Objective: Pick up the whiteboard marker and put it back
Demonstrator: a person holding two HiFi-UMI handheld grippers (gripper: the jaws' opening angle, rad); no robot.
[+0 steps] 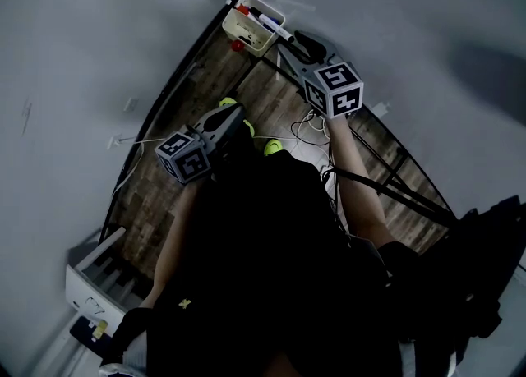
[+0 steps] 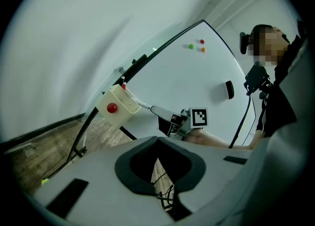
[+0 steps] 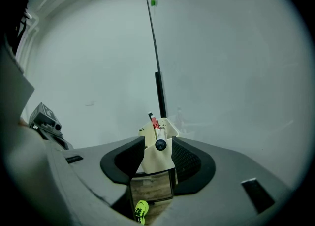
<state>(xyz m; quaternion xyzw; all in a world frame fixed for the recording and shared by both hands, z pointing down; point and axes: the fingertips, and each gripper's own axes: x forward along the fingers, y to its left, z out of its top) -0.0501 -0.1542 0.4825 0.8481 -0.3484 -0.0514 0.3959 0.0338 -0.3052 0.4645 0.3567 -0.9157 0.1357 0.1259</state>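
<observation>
Whiteboard marker (image 1: 269,23) in one tray (image 1: 257,39); right gripper (image 1: 297,43) jaws apart, left gripper (image 2: 157,141) jaws closed, both empty.

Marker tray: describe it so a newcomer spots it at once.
Find the whiteboard on its stand. At its lower edge hangs a small cream tray holding markers. It is the only open box there, with a red button on its side.

Readable text: none can be made out in any view.
Left marker cube (image 1: 185,156): black-and-white square code patterns only, without letters or digits.
Right marker cube (image 1: 337,88): the same kind of square code patterns.
</observation>
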